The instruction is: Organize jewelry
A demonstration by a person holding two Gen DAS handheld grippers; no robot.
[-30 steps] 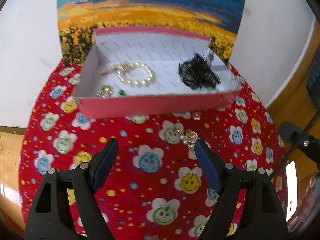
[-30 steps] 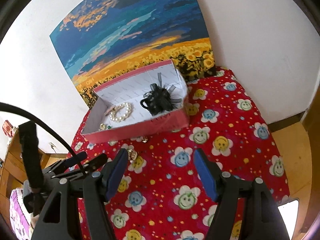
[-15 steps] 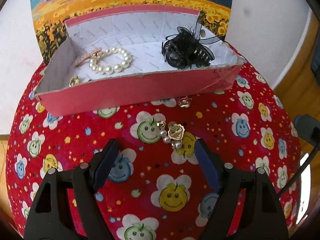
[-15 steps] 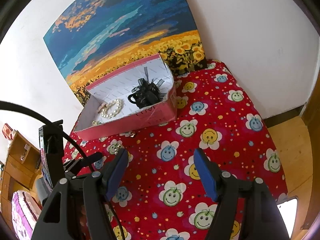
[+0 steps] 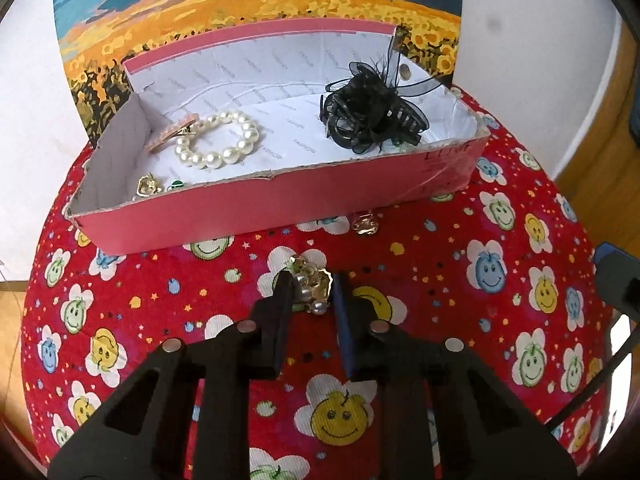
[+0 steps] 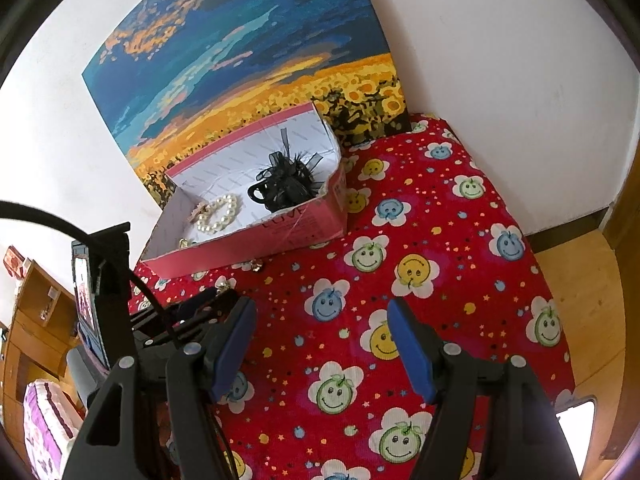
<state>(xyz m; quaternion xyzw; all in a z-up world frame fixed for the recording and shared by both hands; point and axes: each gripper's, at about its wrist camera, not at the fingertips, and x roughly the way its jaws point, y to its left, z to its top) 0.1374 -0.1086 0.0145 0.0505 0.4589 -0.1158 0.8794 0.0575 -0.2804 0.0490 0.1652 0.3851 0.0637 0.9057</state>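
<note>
A gold earring with pearl drops (image 5: pixel 314 286) lies on the red smiley-flower cloth (image 5: pixel 460 280) at the centre of the left wrist view, just in front of the pink box. The left gripper (image 5: pixel 310 280) has its jaws closing around it: the two blades stand narrowly apart with the earring between them, the left blade against the pearls and the right one at the gold edge, tips on or very near the cloth. Whether the pads already press it firmly cannot be told. The earring's long axis runs roughly from upper left to lower right in that view, the gold part toward the box and the lowest pearl toward the camera.

Half a second ago these jaws stood wide, with the earring lying free ahead of them; now they have drawn in on it, while the earring sits in about the same spot on the cloth.

A second small gold earring (image 5: pixel 365 225) lies on the cloth close to the box's front wall, up and to the right of the first.

The pink cardboard box (image 5: pixel 280 208) has its long side across the frame. Inside it, a pearl bracelet (image 5: pixel 218 142) lies at the left with a pink hair clip (image 5: pixel 172 136) touching it, small gold pieces (image 5: pixel 148 186) sit in the lower-left corner, and a black lace claw clip (image 5: pixel 370 114) rests at the right.

The right gripper (image 6: pixel 322 344) hangs above the cloth in the lower part of its own view, jaws wide and nothing between them, as before. A sunflower painting (image 6: pixel 248 64) leans on the wall behind the box.
</note>
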